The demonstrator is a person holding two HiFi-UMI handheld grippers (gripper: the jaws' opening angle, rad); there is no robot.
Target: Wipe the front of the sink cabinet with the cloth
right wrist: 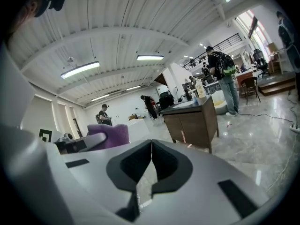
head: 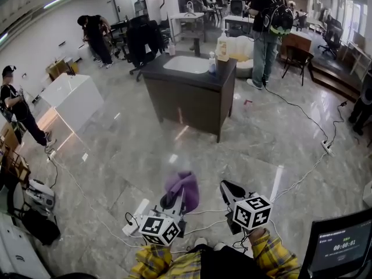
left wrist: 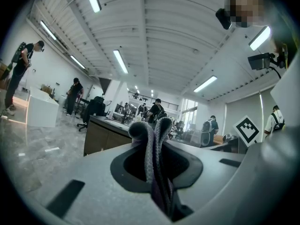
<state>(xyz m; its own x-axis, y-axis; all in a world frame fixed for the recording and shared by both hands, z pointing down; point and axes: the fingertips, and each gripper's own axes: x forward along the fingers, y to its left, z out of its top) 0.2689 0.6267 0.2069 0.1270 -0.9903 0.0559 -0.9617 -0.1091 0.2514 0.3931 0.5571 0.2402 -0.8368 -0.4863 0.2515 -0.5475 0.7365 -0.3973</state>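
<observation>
1. The sink cabinet [head: 186, 100] stands well apart from the person, across the floor. Its dark face towards us is probably the front, though it is too far away to be sure.
2. The purple cloth [head: 183, 189] hangs bunched from the left gripper [head: 173, 202], whose jaws are closed tight on a fold of it.
3. The right gripper [head: 228, 187] has its jaws together, with nothing between them.
4. I think wiping needs a walk up close first. Then a broad part of the cloth, not the jaw tips, should press on the front.
</observation>
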